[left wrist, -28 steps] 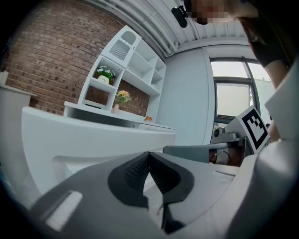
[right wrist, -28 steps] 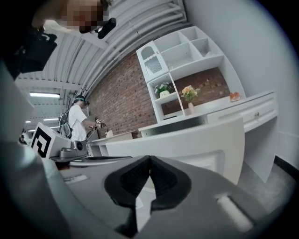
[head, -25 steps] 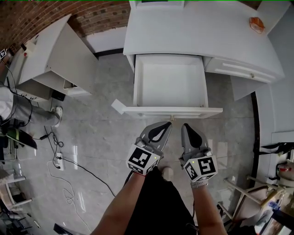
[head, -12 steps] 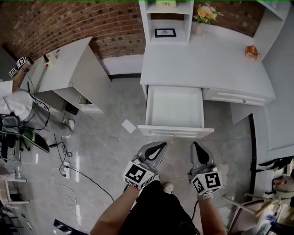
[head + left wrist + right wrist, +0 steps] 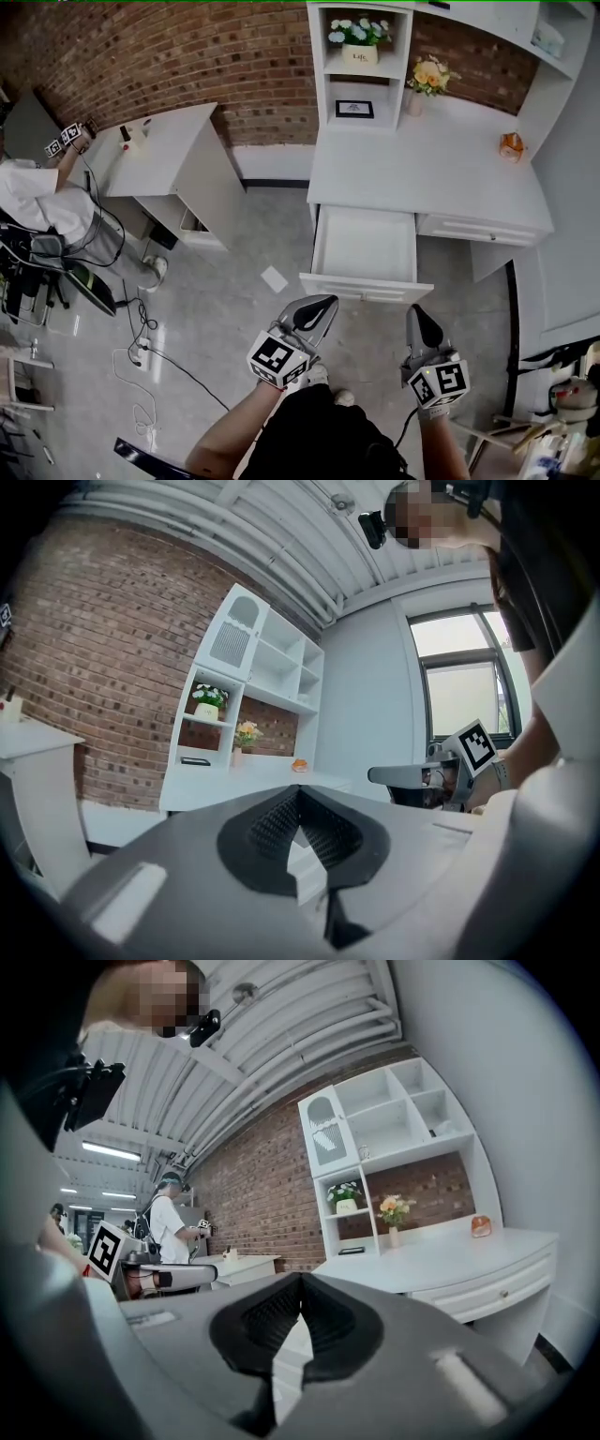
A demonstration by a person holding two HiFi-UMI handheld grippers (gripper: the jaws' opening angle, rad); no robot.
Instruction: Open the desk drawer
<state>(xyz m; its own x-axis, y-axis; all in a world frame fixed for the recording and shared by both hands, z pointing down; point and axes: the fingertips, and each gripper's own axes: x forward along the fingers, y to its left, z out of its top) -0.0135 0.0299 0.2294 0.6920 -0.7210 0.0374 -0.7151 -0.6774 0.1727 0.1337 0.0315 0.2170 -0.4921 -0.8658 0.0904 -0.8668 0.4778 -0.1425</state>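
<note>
In the head view, the white desk has its middle drawer pulled out, and the drawer is empty inside. Both grippers hang over the grey floor in front of it, apart from the drawer front. My left gripper is shut with nothing in it, below the drawer's left corner. The right gripper is also shut and empty, just under the drawer's right corner. In the left gripper view, the left gripper points towards the desk. The right gripper view shows the right gripper before the desk.
A second, closed drawer sits to the right of the open one. A shelf unit with flowers stands on the desk. Another white desk and a person are at the left. Cables and a paper scrap lie on the floor.
Both grippers have drawn back from the drawer front, which now lies farther off. The drawer stays pulled out. The view has widened to show the whole desk and shelves.
</note>
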